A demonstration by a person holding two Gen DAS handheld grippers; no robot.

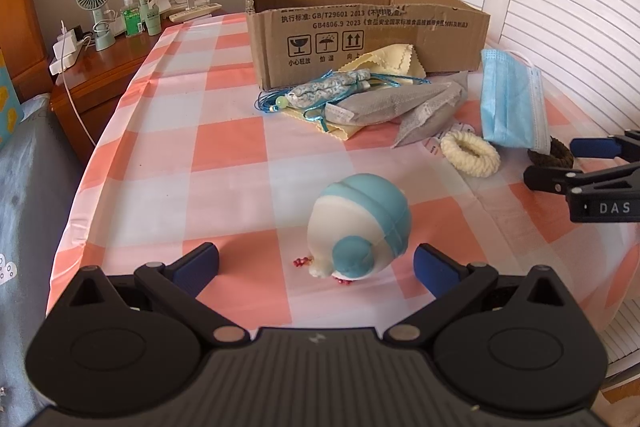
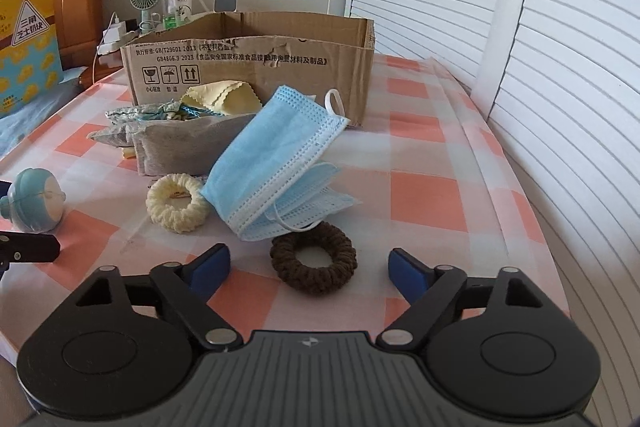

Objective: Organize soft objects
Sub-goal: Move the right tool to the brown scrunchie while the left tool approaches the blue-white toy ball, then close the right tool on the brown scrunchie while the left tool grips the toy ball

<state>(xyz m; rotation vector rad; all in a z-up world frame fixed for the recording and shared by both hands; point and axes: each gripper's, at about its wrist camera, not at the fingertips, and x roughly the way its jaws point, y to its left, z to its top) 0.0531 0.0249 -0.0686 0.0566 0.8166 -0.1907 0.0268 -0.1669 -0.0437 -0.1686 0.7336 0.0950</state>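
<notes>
Nearest the right wrist camera lies a brown hair tie (image 2: pixel 313 258), flat on the checked worktop (image 2: pixel 424 195) between the spread pads of the right gripper (image 2: pixel 310 273), whose jaws stand open with neither pad touching it. Just beyond it, at 12 o'clock, a folded blue face mask (image 2: pixel 276 163) leans over, its lower edge just at the tie's far rim. At 10 o'clock from the tie sits a cream hair tie (image 2: pixel 178 202), and behind that a grey pouch (image 2: pixel 188 147), a patterned sachet with blue cord (image 1: pixel 320 91) and a yellow cloth (image 2: pixel 222 99), all heaped against the front wall of an open cardboard box (image 2: pixel 248 55). In the left wrist view, a blue and white squishy toy (image 1: pixel 358 229) rests on the worktop just ahead of the left gripper (image 1: pixel 316 265); its jaws are open too, a pad on either side of the toy and clear of it
</notes>
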